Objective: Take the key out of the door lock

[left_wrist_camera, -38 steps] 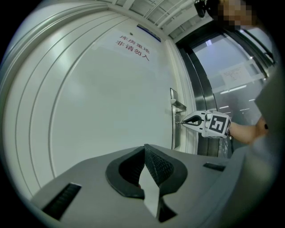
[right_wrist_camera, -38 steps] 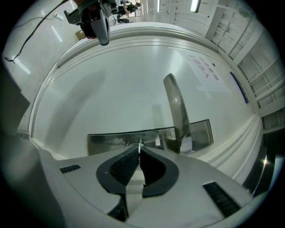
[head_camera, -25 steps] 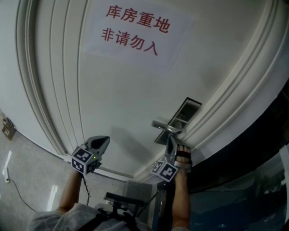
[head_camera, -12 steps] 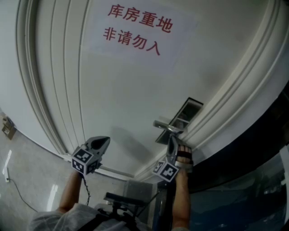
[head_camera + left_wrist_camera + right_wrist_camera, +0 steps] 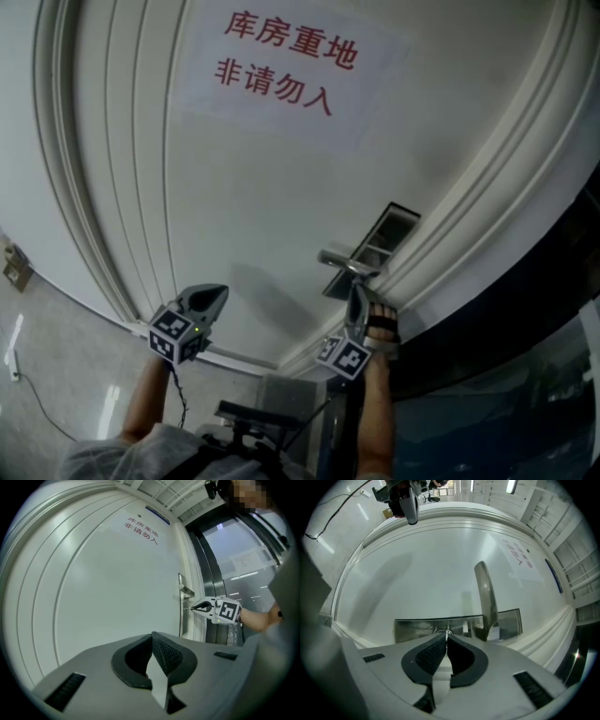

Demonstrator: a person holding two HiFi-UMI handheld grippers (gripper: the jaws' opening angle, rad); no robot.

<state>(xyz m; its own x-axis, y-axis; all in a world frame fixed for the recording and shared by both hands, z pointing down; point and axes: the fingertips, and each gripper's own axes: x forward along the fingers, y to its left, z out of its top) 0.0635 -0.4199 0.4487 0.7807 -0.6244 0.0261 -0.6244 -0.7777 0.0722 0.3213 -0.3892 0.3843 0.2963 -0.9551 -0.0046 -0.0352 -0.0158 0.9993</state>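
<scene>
Right gripper (image 5: pixel 447 637) is at the lock plate (image 5: pixel 412 630), just below the lever handle (image 5: pixel 485 592). Its jaws are pinched almost together on a small silver nub at their tips, which I read as the head of the key (image 5: pixel 447 632). The left gripper view backs this up: a thin metal pin bridges the right gripper's nose and the edge of the plate, so the key sits in the lock with only its head in the grip. The blade itself is too small to make out. Left gripper (image 5: pixel 152 639) has its pads closed on each other with nothing between them; it hangs well to the left, facing the bare white door (image 5: pixel 262 187) below the paper sign (image 5: pixel 281 66), and takes no part. The relation that matters is that the key's long axis runs straight into the door face, in line with the right gripper's jaws, with the lock on the far side of the tips. My judgement is that the coming pull should go straight back toward me along that line. Any sideways drift risks binding the blade or slipping the pads off the small head.
</scene>
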